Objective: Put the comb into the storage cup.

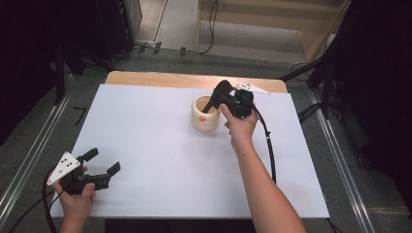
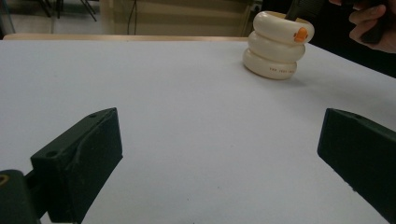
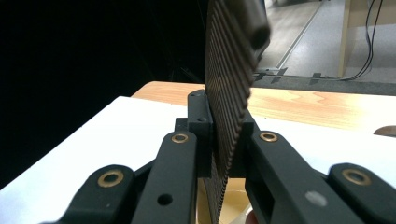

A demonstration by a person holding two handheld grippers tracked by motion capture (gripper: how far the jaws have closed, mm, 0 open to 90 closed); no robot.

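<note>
the dark ribbed comb (image 3: 229, 98) is clamped flat between the two jaws of the right claw (image 3: 227, 140), its toothed edge running up out of the grip in the right gripper view; the jaws are closed tight on it. in the high view the right claw (image 1: 214, 100) tips down over the mouth of the cream holder (image 1: 204, 113), a cup made of three stacked rings with a small orange mark on its rim, and the dark comb (image 1: 210, 105) reaches into that opening. how deep it goes cannot be told. the holder stands upright on the far middle part of the bench (image 1: 160, 145), on the white sheet, with the right hand (image 1: 239, 124) just to its right. the same holder (image 2: 278, 44) shows far off in the left gripper view, rings bulging, orange mark facing right.

the left claw (image 1: 103, 161) rests at the near left corner of the bench, well apart from the holder, held in the left hand (image 1: 77, 196). its jaws stand wide apart with nothing between them but bare white sheet.
</note>
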